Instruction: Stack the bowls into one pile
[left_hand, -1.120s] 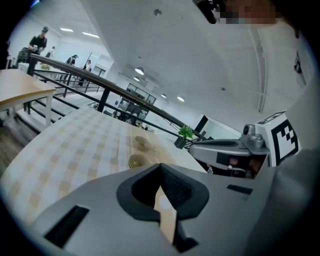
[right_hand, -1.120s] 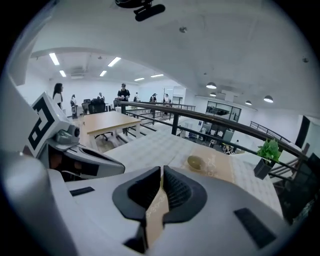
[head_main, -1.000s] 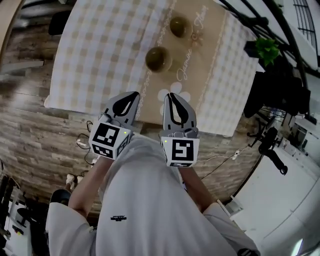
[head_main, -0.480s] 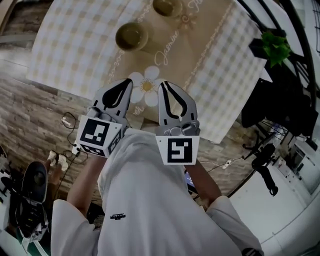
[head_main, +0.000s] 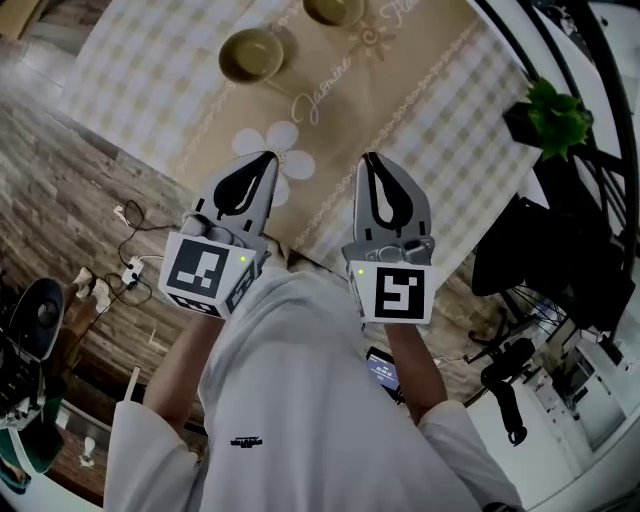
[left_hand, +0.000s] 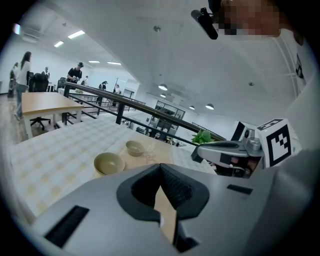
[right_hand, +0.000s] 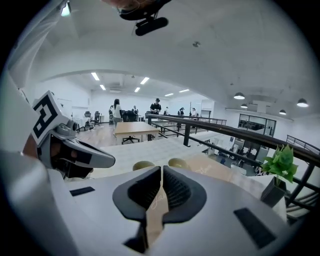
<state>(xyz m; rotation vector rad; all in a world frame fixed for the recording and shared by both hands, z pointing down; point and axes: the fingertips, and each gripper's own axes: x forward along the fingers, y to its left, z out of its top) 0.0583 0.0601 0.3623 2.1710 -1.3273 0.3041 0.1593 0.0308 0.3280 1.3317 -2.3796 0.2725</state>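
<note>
Two olive-green bowls stand apart on a beige table runner. The nearer bowl is at upper left in the head view, the farther bowl at the top edge. My left gripper and right gripper are held side by side above the table's near edge, well short of both bowls. Both are shut with nothing between the jaws. The left gripper view shows the nearer bowl and the farther bowl beyond its tips. In the right gripper view both bowls peek over its tips.
A checked cloth covers the table; the runner bears a white flower print. A potted green plant stands off the table's right corner by a dark railing. Cables and a plug strip lie on the wood-look floor at left.
The two grippers have spread apart, the right one shifting rightward. The bowls and table have slid up and left in the head view. Both grippers stay shut and empty.
</note>
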